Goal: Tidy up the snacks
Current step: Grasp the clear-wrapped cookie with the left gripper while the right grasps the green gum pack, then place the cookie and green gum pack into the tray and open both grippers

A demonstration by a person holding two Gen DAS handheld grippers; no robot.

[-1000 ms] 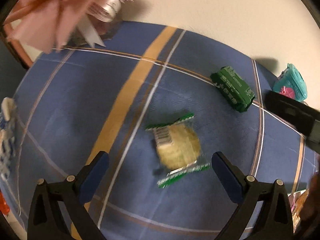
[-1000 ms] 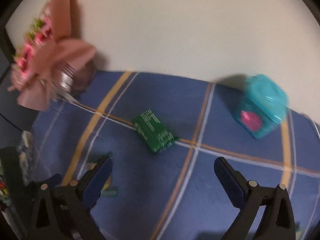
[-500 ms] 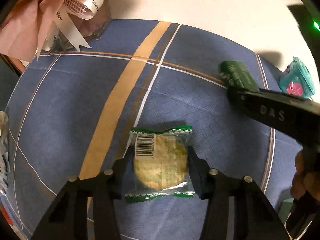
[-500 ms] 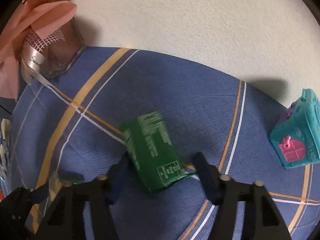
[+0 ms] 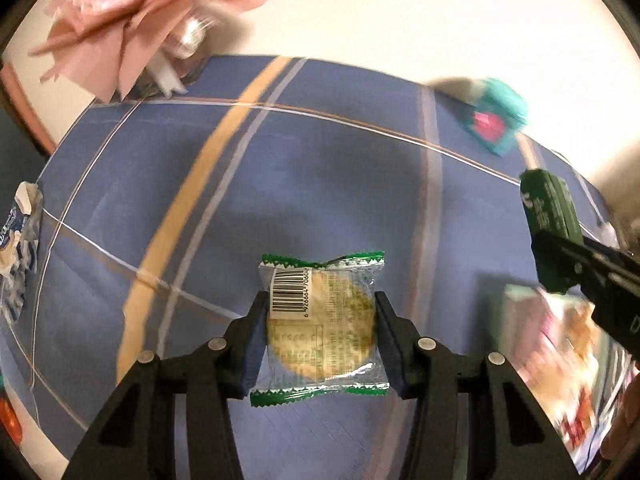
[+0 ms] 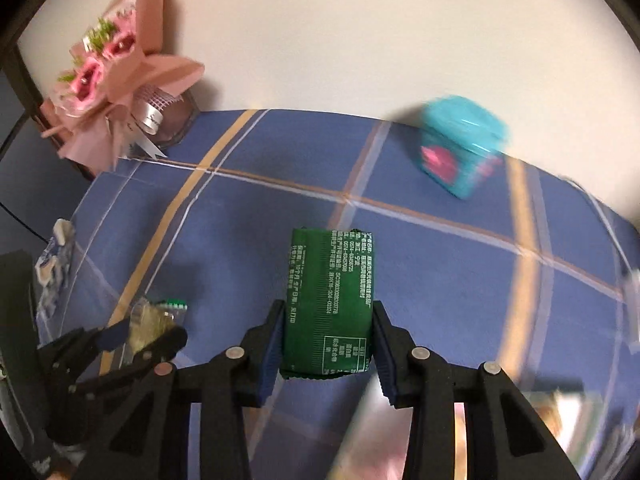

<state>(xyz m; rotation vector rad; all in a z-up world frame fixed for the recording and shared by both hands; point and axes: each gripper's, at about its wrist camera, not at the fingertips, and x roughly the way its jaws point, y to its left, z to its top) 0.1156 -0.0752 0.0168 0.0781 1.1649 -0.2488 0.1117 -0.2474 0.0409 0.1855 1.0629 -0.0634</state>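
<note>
Left tool (image 5: 318,334), spread wide a second ago, now clamps the biscuit (image 5: 320,326), lifted clear of the worktop (image 5: 320,184). Right tool (image 6: 328,338), jaws closing, likewise grips the green pack (image 6: 330,300), raised.

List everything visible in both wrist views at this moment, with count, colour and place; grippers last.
round cracker packet: 1, clear wrap with green ends, between the left gripper's fingers
green snack pack: 1, dark green with white print, between the right gripper's fingers
toy house: 1, teal with pink door, far right by the wall
bouquet: 1, pink paper wrap, far left corner
blue-and-white packet: 1, left edge of the cloth
tablecloth: 1, blue with orange and white stripes
snack box: blurred, pale and pink, near right
left gripper: 1, black, shut on the cracker packet
right gripper: 1, black, closing on the green pack
</note>
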